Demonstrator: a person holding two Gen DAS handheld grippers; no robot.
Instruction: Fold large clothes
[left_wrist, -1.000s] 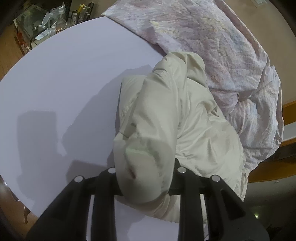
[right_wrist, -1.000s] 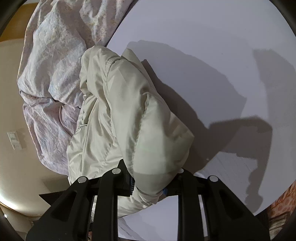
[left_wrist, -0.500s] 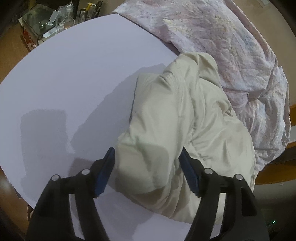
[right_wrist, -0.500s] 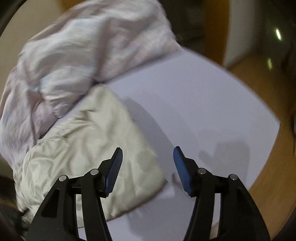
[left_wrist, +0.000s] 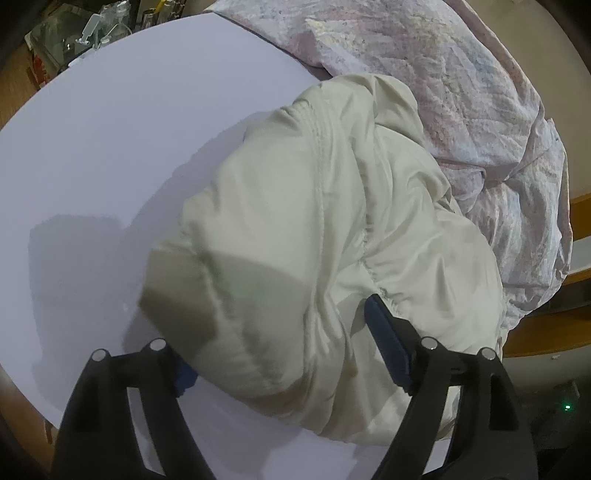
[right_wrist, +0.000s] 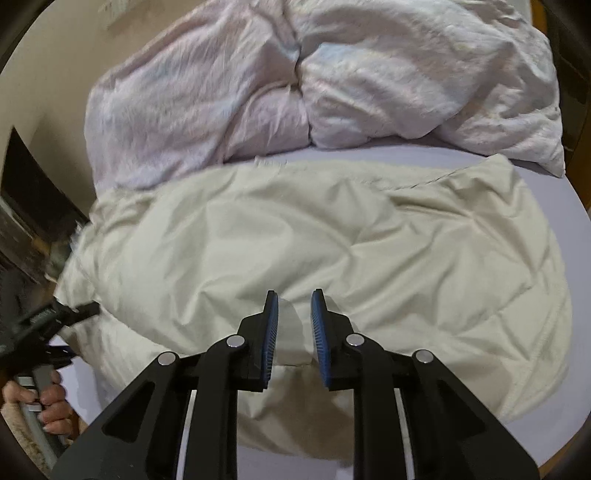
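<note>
A cream padded jacket lies bunched on the round white table. It also shows in the right wrist view, spread wider. My left gripper is open wide, its jaws on either side of the jacket's near fold, not pinching it. My right gripper is over the jacket's near edge with its blue pads a narrow gap apart and nothing between them. The left gripper and the hand that holds it show at the left edge of the right wrist view.
A pale pink quilt is heaped along the table's far side, touching the jacket; it also shows in the right wrist view. A glass stand with small items is beyond the table. Wooden furniture is at the right.
Both grippers let go of the jacket's fold, which dropped onto the table. The left jaws opened wide. The right gripper swung round to face the quilt and its jaws narrowed.
</note>
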